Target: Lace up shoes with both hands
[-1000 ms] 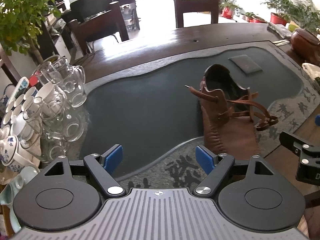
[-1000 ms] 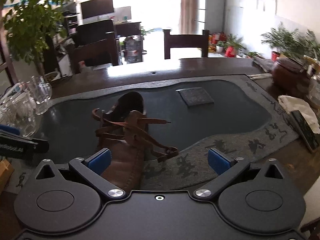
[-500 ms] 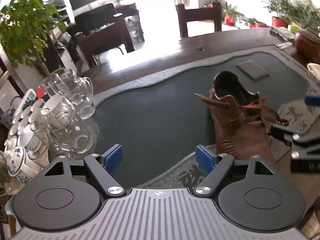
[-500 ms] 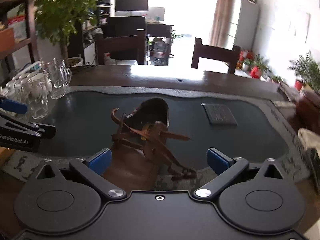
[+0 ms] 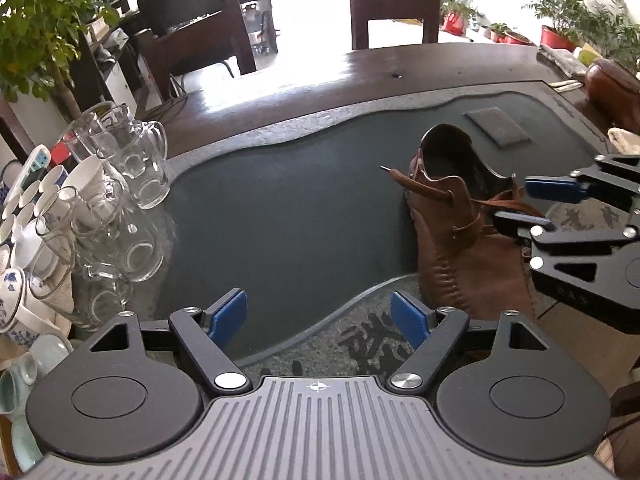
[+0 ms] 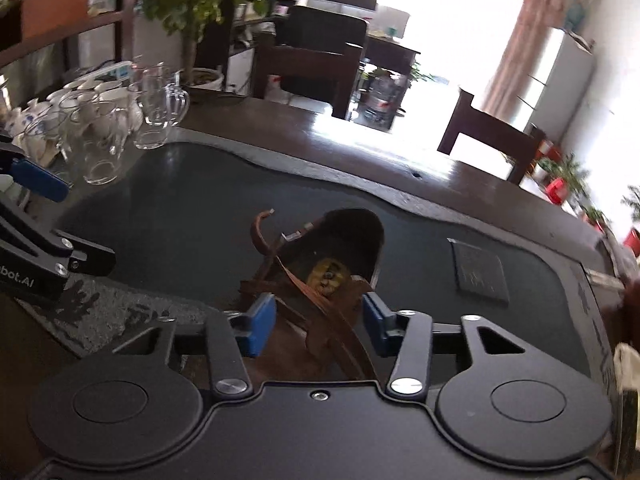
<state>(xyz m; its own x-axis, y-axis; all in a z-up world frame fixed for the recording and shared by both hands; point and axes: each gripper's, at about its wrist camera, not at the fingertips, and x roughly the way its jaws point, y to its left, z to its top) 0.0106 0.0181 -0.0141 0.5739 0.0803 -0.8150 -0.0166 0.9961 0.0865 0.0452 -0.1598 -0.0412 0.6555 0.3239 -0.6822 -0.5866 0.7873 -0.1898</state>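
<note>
Two grippers | left gripper (image 5: 318,316) fingers wide, empty | right gripper (image 6: 318,322) fingers closing around laces (image 6: 320,308), untouched

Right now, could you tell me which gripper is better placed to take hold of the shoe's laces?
The right gripper: its fingers, which have just been closing, straddle the brown laces over the shoe. The left gripper hangs open over the dark tray, beside the toe.

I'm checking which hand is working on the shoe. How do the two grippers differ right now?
The left gripper stands wide open over the bare dark tray, beside the brown shoe; the right gripper has just been closing, and its jaws stand narrower, around the shoe's laces, pads not yet pressing. The left sits level; the right is rolled sideways. Both have blue pads.
</note>
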